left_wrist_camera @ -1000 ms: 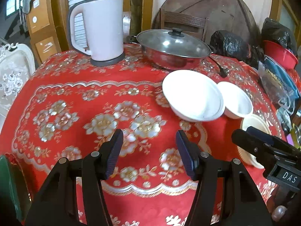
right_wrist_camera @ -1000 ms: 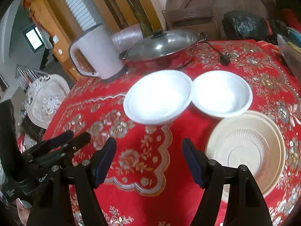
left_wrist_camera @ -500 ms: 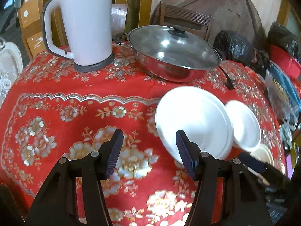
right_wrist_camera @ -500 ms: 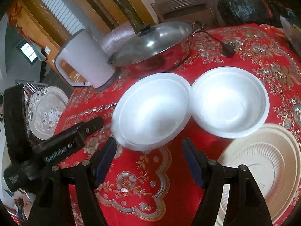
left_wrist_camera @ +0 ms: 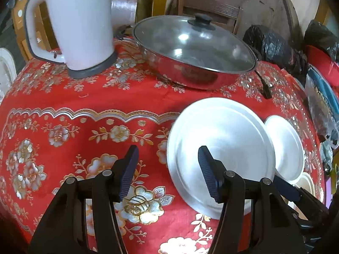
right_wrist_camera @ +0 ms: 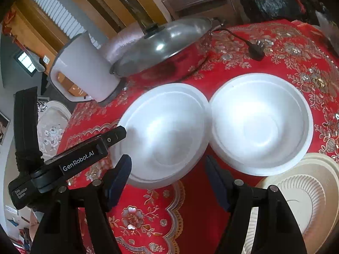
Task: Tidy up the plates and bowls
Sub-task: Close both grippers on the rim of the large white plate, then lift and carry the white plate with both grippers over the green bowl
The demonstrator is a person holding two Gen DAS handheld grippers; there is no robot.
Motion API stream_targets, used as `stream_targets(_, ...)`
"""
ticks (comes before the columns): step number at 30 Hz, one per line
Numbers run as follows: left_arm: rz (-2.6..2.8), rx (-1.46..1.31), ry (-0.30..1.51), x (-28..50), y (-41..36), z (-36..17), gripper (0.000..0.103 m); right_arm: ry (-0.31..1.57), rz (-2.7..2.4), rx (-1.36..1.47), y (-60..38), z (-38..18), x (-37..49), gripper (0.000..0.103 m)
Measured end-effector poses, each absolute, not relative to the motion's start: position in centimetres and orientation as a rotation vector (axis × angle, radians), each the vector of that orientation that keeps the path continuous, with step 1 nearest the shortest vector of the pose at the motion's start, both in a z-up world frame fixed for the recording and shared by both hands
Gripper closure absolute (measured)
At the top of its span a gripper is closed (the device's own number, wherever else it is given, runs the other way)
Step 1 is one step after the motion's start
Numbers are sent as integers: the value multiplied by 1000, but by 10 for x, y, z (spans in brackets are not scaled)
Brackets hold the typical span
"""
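Two white foam bowls stand side by side on the red flowered tablecloth (left_wrist_camera: 89,127): the left bowl (left_wrist_camera: 228,144) (right_wrist_camera: 165,135) and the right bowl (right_wrist_camera: 260,122) (left_wrist_camera: 286,148). A cream ribbed plate (right_wrist_camera: 300,192) lies near the right bowl. My left gripper (left_wrist_camera: 168,170) is open at the left bowl's left rim, its right finger over the bowl. From the right wrist view its tips (right_wrist_camera: 121,132) sit at that rim. My right gripper (right_wrist_camera: 168,177) is open just short of the left bowl's near edge, and shows at lower right (left_wrist_camera: 284,187).
A white kettle (left_wrist_camera: 82,23) and a steel pan with a glass lid (left_wrist_camera: 195,48) stand at the back of the table. The pan's cord and plug (right_wrist_camera: 254,50) lie behind the right bowl. Black bags (left_wrist_camera: 267,44) and a chair sit beyond the table.
Both grippers have moved forward and down toward the white bowls, which now look larger and closer. The left gripper has come up to the left bowl's rim. The jaws kept their width.
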State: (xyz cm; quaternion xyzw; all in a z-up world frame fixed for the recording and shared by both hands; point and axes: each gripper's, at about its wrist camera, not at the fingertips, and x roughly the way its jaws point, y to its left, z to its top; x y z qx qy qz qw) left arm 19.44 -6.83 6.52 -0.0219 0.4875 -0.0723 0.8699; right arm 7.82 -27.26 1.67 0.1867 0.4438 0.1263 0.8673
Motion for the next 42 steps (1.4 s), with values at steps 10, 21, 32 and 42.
stream_targets(10, -133, 12, 1015, 200, -76, 60, 79, 943, 259, 351, -273, 9, 91, 66)
stream_targets(21, -148, -12, 1031, 194, -57, 63, 88, 935, 280, 283, -258, 14, 84, 68)
stream_targets(32, -146, -37, 1041, 164, -28, 72, 88, 935, 292, 165, -225, 17, 66, 67)
stream_targets(42, -127, -75, 1004, 116, 8, 89, 88, 913, 343, 101, -196, 29, 40, 65)
